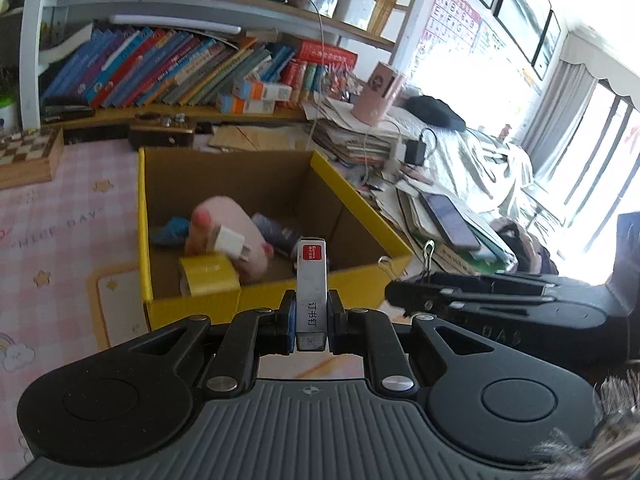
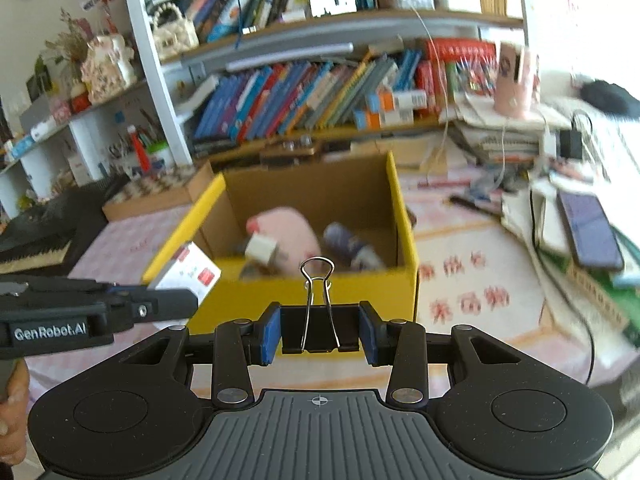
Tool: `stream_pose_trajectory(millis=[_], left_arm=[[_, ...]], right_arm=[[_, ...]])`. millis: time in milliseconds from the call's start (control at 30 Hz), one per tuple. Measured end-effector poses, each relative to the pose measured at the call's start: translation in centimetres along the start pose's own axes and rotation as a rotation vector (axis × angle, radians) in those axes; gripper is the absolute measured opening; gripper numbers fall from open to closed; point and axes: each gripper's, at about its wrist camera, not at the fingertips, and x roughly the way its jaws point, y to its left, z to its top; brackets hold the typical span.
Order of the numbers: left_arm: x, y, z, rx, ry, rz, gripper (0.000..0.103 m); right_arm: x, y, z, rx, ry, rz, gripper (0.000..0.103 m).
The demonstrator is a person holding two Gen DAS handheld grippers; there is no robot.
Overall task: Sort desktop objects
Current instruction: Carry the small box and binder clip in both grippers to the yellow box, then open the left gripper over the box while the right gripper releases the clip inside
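My left gripper [image 1: 311, 320] is shut on a small white staple box [image 1: 311, 288] with a red label, held just in front of the yellow cardboard box [image 1: 192, 304]. My right gripper [image 2: 319, 328] is shut on a black binder clip [image 2: 319, 326] with silver handles, held before the same yellow box [image 2: 304, 292]. Inside the box lie a pink plush toy [image 1: 228, 224], a white charger plug [image 1: 232, 244], a yellow tape roll [image 1: 210, 274] and a dark item [image 1: 276, 232]. The right gripper shows in the left wrist view [image 1: 404, 294], and the left gripper with the staple box shows in the right wrist view [image 2: 188, 272].
A pink checked mat [image 1: 60, 240] covers the desk. Bookshelves [image 1: 180, 68] stand behind the box. Piles of papers and books with a phone [image 1: 450, 220] lie to the right, with a pink cup [image 1: 380, 92] and a charger [image 1: 414, 150]. A chessboard box [image 1: 28, 156] sits at left.
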Motion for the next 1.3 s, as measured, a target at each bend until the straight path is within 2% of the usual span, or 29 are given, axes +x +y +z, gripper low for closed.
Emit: stream_pose_trajectory(millis=[167,400,667,967,1300], left_arm=[[1.0,-0.2,1.6,0.012,-0.029,0.04,0.013],[2.9,0.1,3.3,0.017,-0.036,0.099,0.013],[6.4,1.1,3.7,0.016,0.027,0.138,0.013],[9.3,2.1,3.3,0.02,0.099,0.158,0.013],[11.1,2.2,2.8,0.027,0.14,0.161,0.013]], right_arm=[[1.2,-1.2,1.8,-0.037,-0.043,0.02,0.039],[3.9,-1.9,3.4,-0.131,-0.03,0.053,0.039],[7.0,-1.9,4.0,-0.216,0.019,0.068,0.039],[10.2,-1.8,3.8,-0.317,0.114,0.083,0.039],[11.7,-1.1,3.8,-0.415,0.146,0.107,0.039]])
